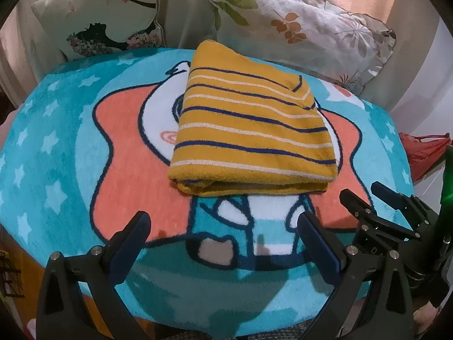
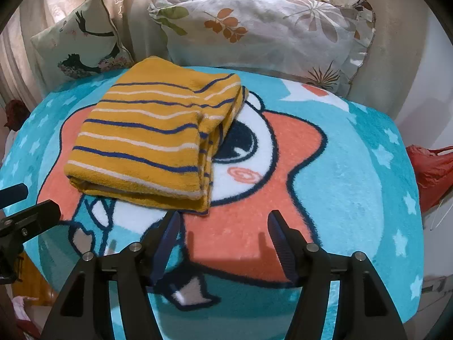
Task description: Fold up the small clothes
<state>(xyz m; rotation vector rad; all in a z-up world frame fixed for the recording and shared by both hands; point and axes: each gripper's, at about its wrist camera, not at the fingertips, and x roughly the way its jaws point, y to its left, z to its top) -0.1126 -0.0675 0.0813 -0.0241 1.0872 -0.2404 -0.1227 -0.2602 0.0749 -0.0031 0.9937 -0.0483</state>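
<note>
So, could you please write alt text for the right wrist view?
A folded yellow striped garment lies on a turquoise cartoon blanket. The open right gripper hovers just in front of it, holding nothing. Two pillows sit behind.

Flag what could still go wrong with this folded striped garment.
1. The folded yellow striped garment has loose layered edges on its right side; a one-sided grab there may unfold it.
2. The left tool and right tool are both open beside it; a low pass could snag the plush cartoon blanket.
</note>
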